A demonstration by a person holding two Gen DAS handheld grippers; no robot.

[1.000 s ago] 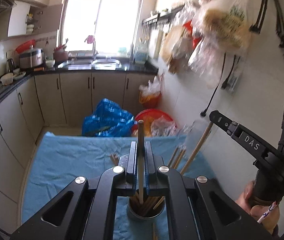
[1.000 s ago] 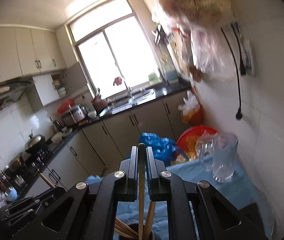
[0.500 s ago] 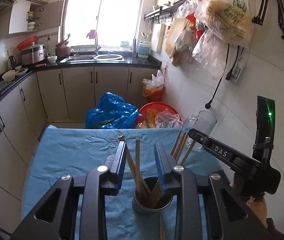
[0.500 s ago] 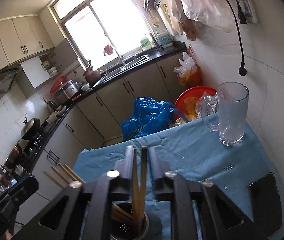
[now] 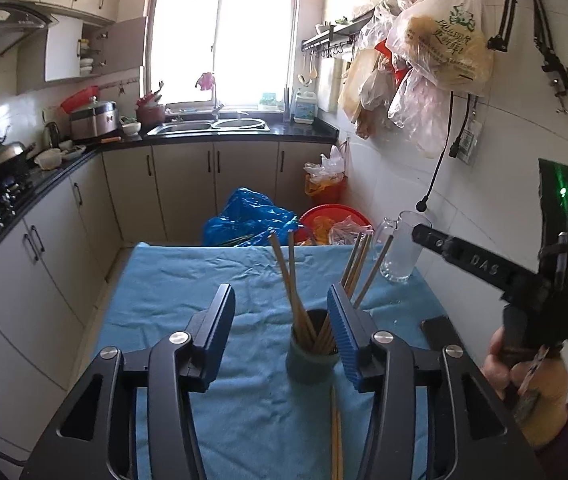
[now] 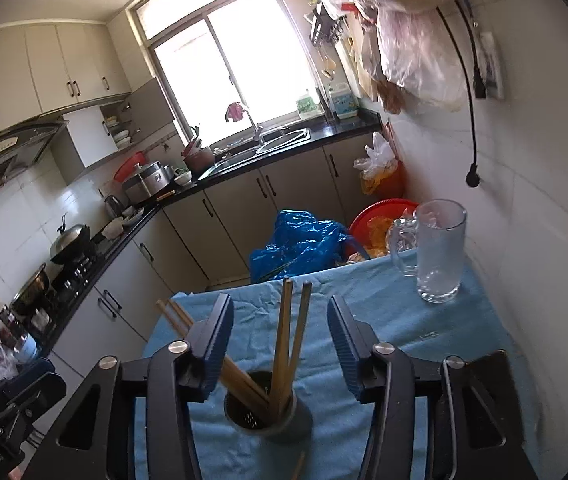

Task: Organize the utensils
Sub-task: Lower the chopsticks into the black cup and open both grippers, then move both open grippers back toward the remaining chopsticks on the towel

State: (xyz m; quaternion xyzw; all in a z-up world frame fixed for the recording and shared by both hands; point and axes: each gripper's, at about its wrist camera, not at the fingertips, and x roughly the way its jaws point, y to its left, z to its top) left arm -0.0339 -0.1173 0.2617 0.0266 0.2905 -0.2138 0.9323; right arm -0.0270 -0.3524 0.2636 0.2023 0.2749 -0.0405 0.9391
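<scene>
Both tools just let go — left tool point(image 5: 279, 320) and right tool point(image 6: 279, 328) now gape open, empty, where each pinched a chopstick 1 s ago. Chopsticks point(image 6: 284, 340) stand in the holder point(image 6: 267, 416), lower centre of frame. Strays point(image 5: 336, 432) left on the worktop point(image 5: 171, 300) — next pick, prob.

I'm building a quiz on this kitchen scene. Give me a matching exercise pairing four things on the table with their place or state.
Things:
1. chopstick holder
2. glass mug
3. loose chopsticks
4. left gripper

States:
A. lying flat on the blue cloth
B. empty, near the wall
C. open, holding nothing
D. upright, chopsticks standing in it

Pairs: 1-D, 2-B, 3-A, 4-C
</scene>
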